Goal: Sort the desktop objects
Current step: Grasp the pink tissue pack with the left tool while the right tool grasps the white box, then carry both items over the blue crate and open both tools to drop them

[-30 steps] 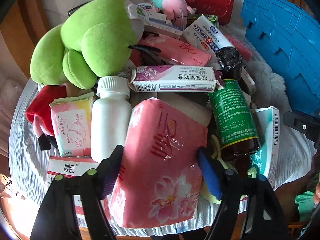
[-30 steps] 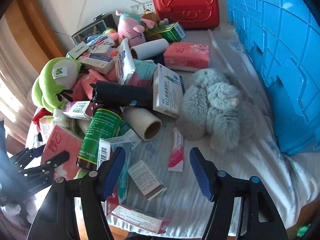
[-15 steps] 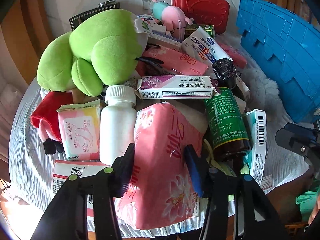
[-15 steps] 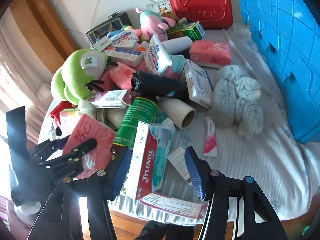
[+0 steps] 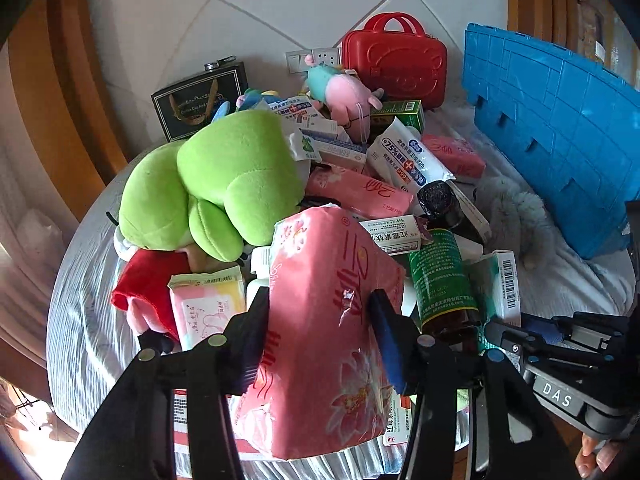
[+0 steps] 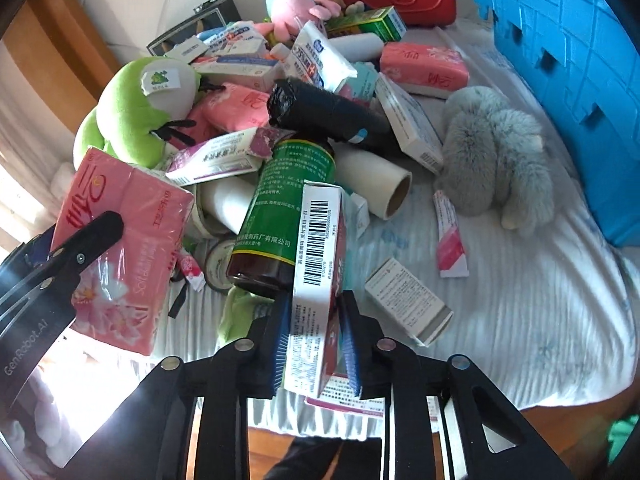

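**Both claws loaded: tissue pack left, medicine box right**

Left claw [image 5: 318, 332] clamped on the pink tissue pack [image 5: 324, 320]; jaws about half spread, pads pressing both sides of the wrap; pack raised above the pile, tilted, its lower end bulging past the fingers; same pack shows in the right view [image 6: 120, 248] with the left claw's black arm across it.

Right claw [image 6: 316, 344] closed narrow on the barcode medicine box [image 6: 318, 264]; box held on edge, barcode face up, its far end against the green-label brown bottle [image 6: 280, 208]; blue pads flat on both long faces.

Pile sits on a white-covered surface [image 6: 520, 320]; green plush frog [image 5: 212, 184] at left; grey furry toy [image 6: 496, 148] beside the blue crate [image 6: 568, 64]; red case [image 5: 396, 64] at the back wall.

Hard to read: white bottle behind the tissue pack mostly hidden, only cap edge shows; box under the left claw cut off by the fingers; leaflet or box below the right claw partly covered, print illegible; green soft item under the brown bottle unidentifiable.
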`<state>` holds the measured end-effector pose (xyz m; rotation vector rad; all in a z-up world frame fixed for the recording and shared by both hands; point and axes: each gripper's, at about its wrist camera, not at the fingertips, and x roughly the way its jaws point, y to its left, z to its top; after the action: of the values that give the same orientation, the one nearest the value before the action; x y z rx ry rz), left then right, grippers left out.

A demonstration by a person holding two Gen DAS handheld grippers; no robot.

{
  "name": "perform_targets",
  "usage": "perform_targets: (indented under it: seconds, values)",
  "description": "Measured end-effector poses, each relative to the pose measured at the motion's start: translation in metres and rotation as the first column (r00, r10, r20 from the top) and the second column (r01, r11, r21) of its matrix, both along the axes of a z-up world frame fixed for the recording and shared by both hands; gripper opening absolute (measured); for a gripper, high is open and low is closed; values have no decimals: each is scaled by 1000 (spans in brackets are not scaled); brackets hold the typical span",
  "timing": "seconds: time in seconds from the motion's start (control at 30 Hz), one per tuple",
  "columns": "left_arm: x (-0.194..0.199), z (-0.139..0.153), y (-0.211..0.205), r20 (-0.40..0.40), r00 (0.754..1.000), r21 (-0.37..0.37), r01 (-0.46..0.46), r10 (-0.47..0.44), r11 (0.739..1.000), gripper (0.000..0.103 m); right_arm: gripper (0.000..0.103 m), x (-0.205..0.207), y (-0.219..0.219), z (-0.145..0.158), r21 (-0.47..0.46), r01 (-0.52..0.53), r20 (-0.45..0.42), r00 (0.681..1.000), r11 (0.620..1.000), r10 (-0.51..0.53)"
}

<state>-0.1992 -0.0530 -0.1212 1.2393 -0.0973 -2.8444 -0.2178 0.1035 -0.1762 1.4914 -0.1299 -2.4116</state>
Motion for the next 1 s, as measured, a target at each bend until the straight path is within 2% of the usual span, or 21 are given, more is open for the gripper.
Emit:
perform_targets:
  seconds: [0.17, 0.33, 0.53, 0.73, 0.9, 1.0]
  values:
    - [3, 33, 2, -90, 996, 21, 30, -28, 999, 48, 19, 12, 6, 48, -7, 42, -142, 989, 999, -43]
    - [5, 74, 13, -194, 980, 35, 59, -52, 998, 49, 18, 20, 14, 109, -17, 70, -282, 957, 997, -73]
    - [1, 124, 55, -300, 950, 52, 112, -91, 992, 48, 18, 24, 47, 179, -21, 105, -447, 889, 994, -103]
    - [-8, 170, 141, -417, 900, 45, 160, -127, 986, 49, 18, 30, 125, 241, -47, 165, -597, 786, 985, -160]
    - [-24, 202, 246, -502, 857, 70, 170, -112, 983, 49, 18, 23, 232, 272, -54, 201, -698, 693, 978, -181]
    - [-35, 217, 318, -520, 850, 90, 154, -86, 984, 49, 18, 8, 304, 282, -38, 217, -733, 657, 975, -175]
